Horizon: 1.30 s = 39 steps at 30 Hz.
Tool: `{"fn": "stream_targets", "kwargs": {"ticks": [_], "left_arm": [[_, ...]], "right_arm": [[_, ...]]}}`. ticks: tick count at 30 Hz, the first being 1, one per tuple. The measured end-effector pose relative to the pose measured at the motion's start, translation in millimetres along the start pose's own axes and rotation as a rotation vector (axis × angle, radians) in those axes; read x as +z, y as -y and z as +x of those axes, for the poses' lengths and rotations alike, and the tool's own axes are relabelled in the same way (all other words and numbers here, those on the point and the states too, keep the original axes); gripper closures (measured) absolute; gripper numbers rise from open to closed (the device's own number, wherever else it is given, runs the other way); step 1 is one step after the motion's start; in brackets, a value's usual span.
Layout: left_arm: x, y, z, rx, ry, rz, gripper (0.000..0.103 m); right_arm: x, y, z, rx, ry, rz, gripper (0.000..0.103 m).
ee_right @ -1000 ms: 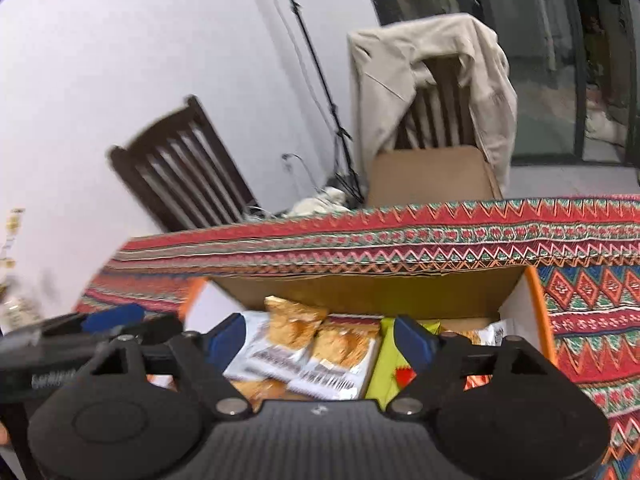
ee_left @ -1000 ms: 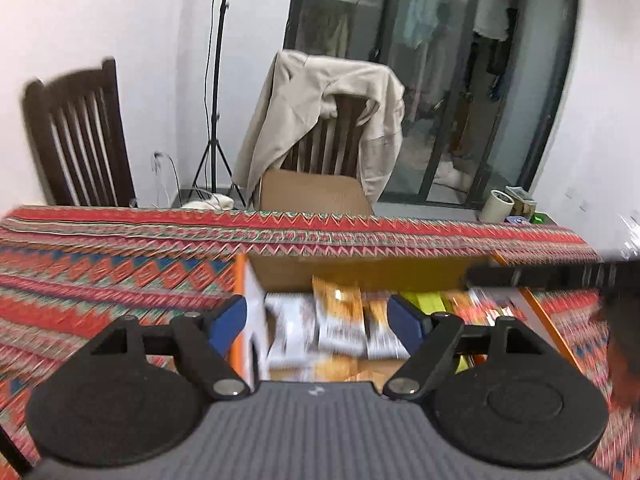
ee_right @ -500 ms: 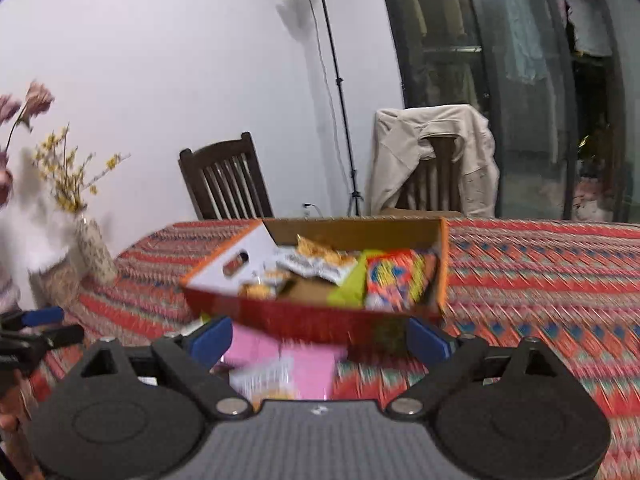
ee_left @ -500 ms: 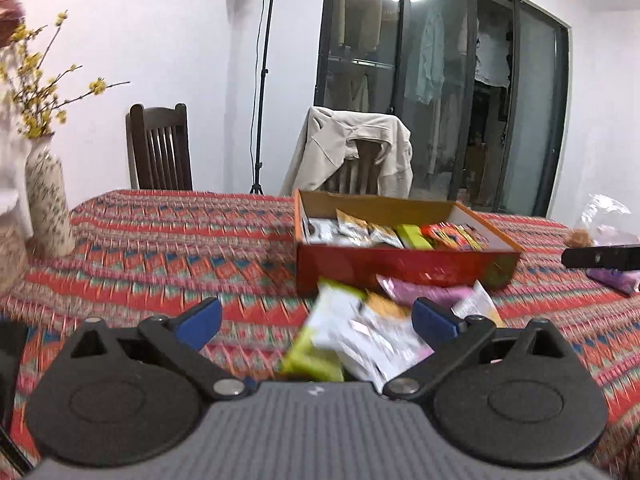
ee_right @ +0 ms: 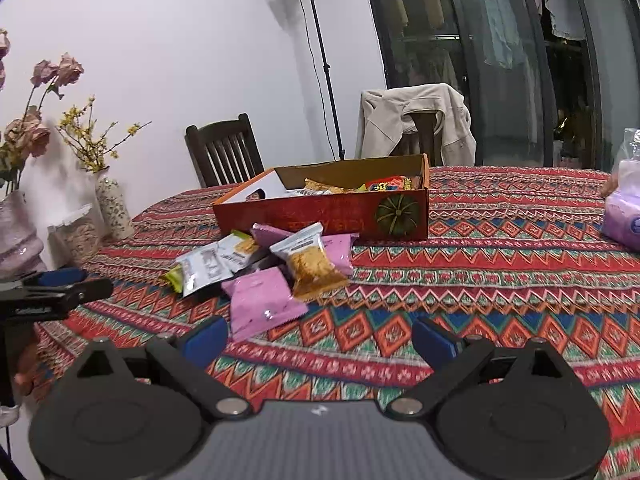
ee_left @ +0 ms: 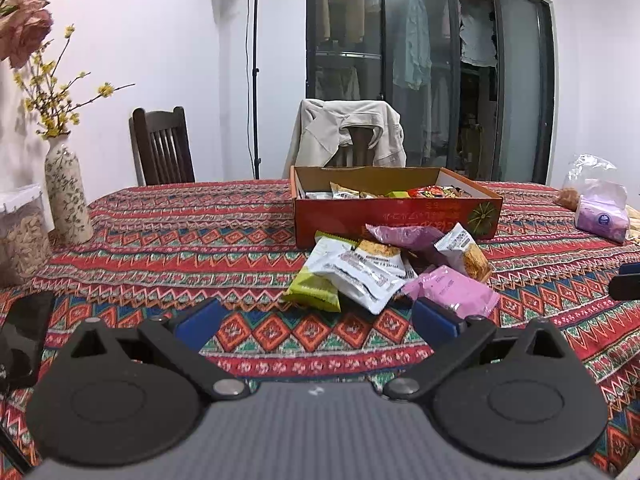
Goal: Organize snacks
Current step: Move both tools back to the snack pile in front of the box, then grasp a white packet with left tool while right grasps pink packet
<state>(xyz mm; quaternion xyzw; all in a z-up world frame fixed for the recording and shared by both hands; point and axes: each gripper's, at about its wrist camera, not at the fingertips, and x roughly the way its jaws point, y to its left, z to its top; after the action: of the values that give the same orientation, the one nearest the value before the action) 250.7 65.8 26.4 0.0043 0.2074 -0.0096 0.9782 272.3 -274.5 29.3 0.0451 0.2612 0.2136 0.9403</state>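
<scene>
Snack packets [ee_left: 384, 268] heaped touching box's [ee_left: 396, 216] front wall.

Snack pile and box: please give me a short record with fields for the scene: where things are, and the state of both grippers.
box: orange cardboard box on the patterned tablecloth, open, already holds some snack packets
loose pile: snack packets on the cloth in front of the box, overlapping
nearest packet: pink packet, closest to the grippers
other packets: white packet; green packet
left gripper: open, nothing between the fingers
right gripper: jaws opening, nothing between them
</scene>
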Motion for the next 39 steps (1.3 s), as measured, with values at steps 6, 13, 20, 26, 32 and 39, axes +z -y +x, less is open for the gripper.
{"fn": "stream_targets", "kwargs": {"ticks": [6,13,20,26,32,39], "left_arm": [[-14.4,4.8,-6.1,0.007,-0.033,0.012,0.000],[-16.6,21.2,1.5,-0.059,-0.018,0.008,0.000],[-2.1,31.2,39.8,-0.093,-0.064,-0.039,0.005],[23.3,31.9,87.4,-0.069,-0.104,-0.090,0.022],[35.0,41.4,132.8,-0.024,-0.150,-0.065,0.022],[28.4,53.4,156.7,0.001,-0.143,-0.014,0.040]], "right_arm": [[-5.6,-11.3,-27.6,-0.014,-0.004,-0.059,0.004],[-12.3,-10.8,-50.3,-0.044,-0.003,-0.057,0.004],[-9.5,-16.2,-8.4,-0.022,-0.051,-0.045,0.006],[4.6,-38.5,61.1,0.027,-0.086,-0.135,0.015],[23.1,-60.8,125.5,0.065,-0.112,-0.224,0.028],[22.7,-67.1,169.5,0.082,-0.158,-0.237,0.033]]}}
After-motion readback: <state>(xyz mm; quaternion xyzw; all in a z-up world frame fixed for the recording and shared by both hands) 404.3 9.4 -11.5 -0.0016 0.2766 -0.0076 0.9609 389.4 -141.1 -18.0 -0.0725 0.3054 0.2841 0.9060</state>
